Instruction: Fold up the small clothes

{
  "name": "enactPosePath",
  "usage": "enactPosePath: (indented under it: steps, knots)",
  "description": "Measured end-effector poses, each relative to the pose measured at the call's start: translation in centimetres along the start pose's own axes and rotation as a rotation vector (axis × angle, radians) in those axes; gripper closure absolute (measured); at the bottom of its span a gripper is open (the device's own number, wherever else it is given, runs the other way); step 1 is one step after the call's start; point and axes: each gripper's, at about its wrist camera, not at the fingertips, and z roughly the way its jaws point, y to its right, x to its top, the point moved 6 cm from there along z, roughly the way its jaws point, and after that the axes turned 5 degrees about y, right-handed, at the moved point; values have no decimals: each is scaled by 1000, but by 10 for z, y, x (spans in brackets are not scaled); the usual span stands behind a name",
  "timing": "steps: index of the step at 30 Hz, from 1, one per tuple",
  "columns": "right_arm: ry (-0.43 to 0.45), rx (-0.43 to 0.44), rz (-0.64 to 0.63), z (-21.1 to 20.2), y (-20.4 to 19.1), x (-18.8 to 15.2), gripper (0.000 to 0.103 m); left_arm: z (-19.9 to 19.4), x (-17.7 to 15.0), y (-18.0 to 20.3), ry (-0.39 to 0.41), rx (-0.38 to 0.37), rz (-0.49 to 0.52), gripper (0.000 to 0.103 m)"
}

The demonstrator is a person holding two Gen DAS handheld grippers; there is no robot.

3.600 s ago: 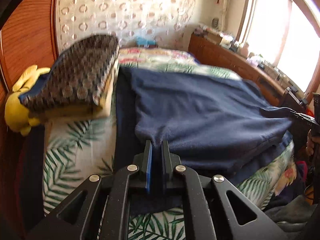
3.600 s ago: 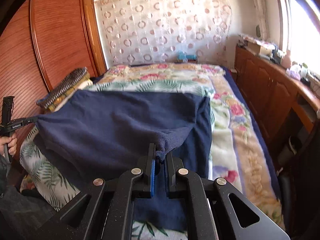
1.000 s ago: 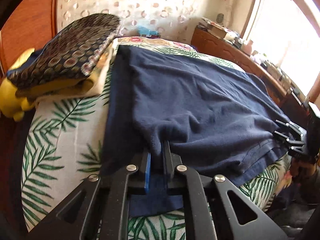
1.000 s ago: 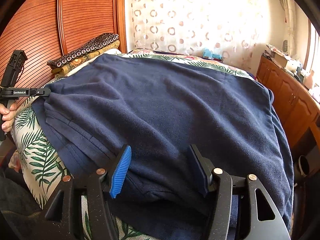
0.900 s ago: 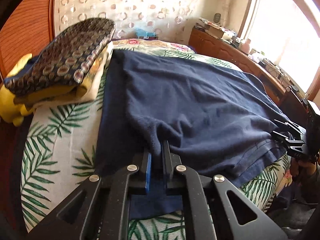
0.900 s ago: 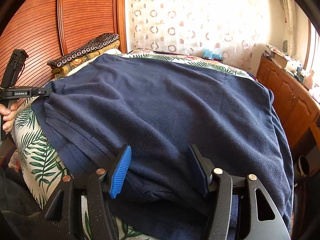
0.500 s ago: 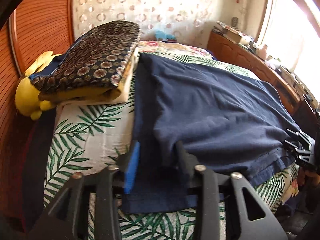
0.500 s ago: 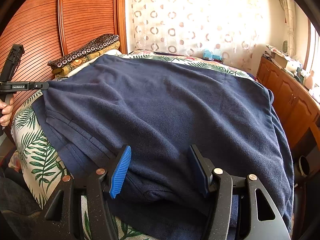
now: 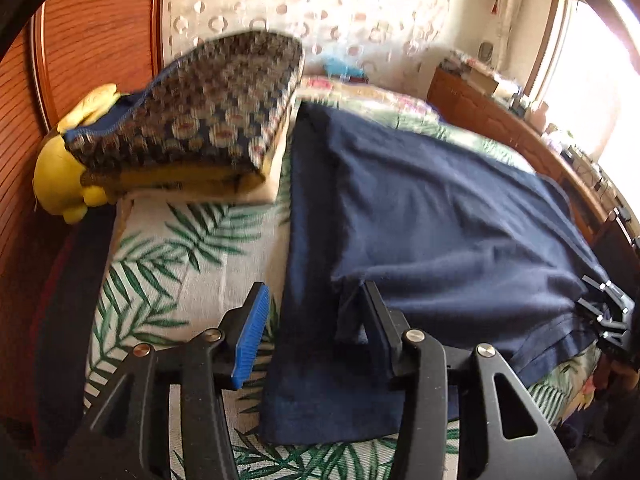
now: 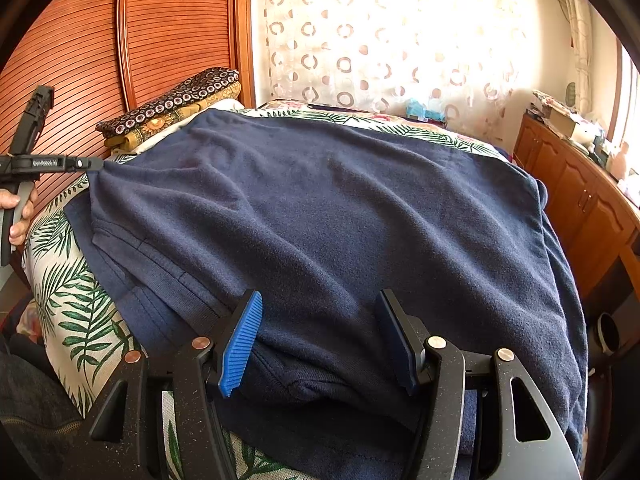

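A plain navy blue garment (image 10: 340,216) is seen across the middle, laid on a white bedsheet (image 9: 188,264) printed with green palm fronds. At ten o'clock, a folded dark cloth (image 9: 200,116) patterned with small pale rings is stacked over a mustard-yellow layer, with a bright yellow soft toy (image 9: 60,172) beside it. At twelve o'clock, a cream curtain (image 10: 392,36) dotted with brown rings is shown. Reddish-brown ribbed wood panelling (image 10: 160,28) is seen at eleven o'clock.
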Motion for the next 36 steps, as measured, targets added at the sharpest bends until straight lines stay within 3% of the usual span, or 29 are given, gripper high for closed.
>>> enactPosePath:
  steps: [7, 11, 12, 16, 21, 25, 30, 36]
  knots:
    - [0, 0, 0, 0, 0, 0, 42, 3, -7, 4, -2, 0, 21, 56]
    - [2, 3, -1, 0, 1, 0, 42, 2, -9, 11, 4, -47, 50, 77]
    - [2, 3, -1, 0, 1, 0, 42, 2, -9, 14, -1, -68, 53, 86]
    - [2, 3, 0, 0, 0, 0, 42, -1, -6, 21, 13, -80, 70, 94]
    - [2, 6, 5, -1, 2, 0, 42, -21, 14, 49, 83, -180, 75, 95]
    - [-18, 10, 50, -4, 13, 3, 42, -31, 42, 90, 120, -252, 133, 95]
    - [6, -62, 72, -24, 43, 11, 42, -37, 75, 162, 158, -354, 254, 95]
    - [35, -132, 107, -48, 73, 11, 42, -44, 92, 253, 171, -493, 378, 95]
